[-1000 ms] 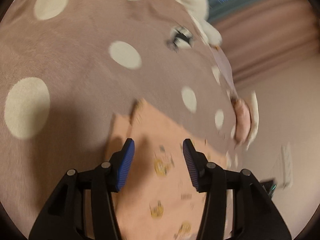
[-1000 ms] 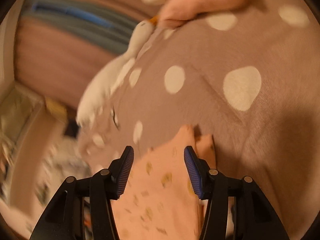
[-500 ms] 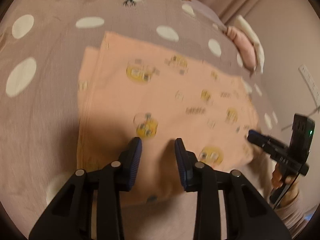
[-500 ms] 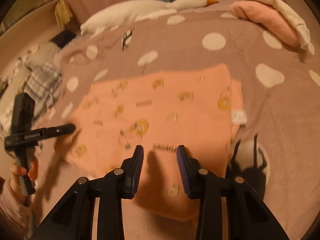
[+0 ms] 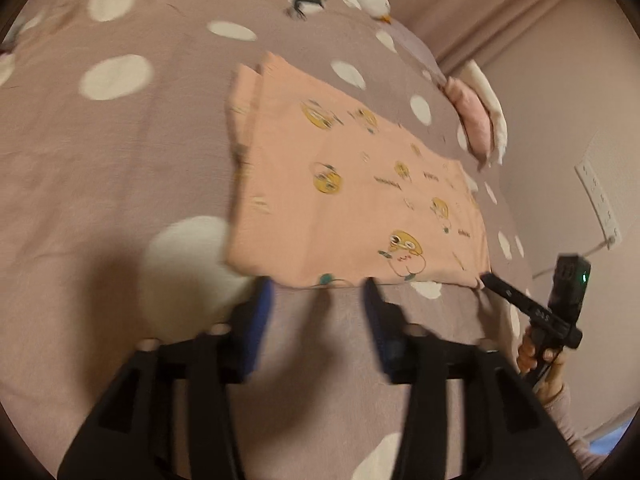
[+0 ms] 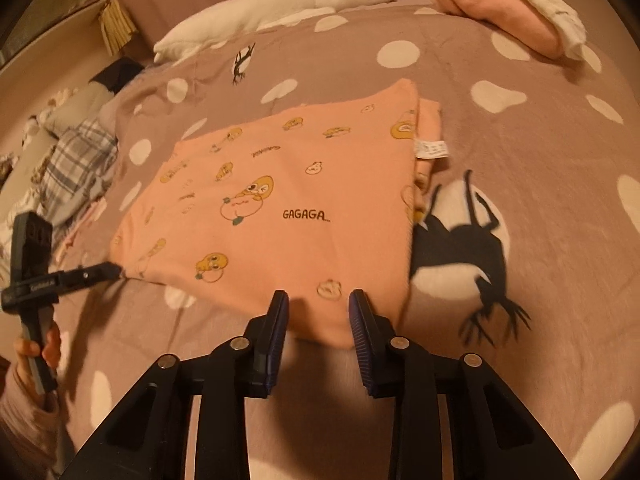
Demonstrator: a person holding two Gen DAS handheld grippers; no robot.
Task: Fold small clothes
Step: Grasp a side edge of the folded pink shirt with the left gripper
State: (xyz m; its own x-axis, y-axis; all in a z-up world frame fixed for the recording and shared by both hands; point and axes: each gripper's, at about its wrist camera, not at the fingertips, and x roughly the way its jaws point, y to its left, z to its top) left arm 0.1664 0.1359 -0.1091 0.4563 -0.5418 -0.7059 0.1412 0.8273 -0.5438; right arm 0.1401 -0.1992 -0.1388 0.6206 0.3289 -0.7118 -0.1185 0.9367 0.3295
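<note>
A peach garment with cartoon prints [image 5: 352, 184] lies folded flat on the dotted mauve bedspread [image 5: 100, 168]. It also shows in the right wrist view [image 6: 280, 200], with a white label [image 6: 431, 148] at its right edge. My left gripper [image 5: 318, 292] is open and empty, just short of the garment's near edge. My right gripper [image 6: 318, 300] is open and empty, its fingertips over the garment's near edge. Each gripper shows in the other's view, at a near corner of the garment: the right one [image 5: 492, 282] and the left one [image 6: 108, 270].
A white goose plush [image 6: 280, 4] lies at the bed's far side. Folded pink and white clothes [image 6: 512, 12] sit at the far right. A plaid garment [image 6: 76, 160] lies off the bed's left edge. A wall with a socket strip [image 5: 600, 200] stands to the right.
Both grippers have pulled back from over the garment toward its near edge. The left jaws have opened wider. The garment lies flat as before.
</note>
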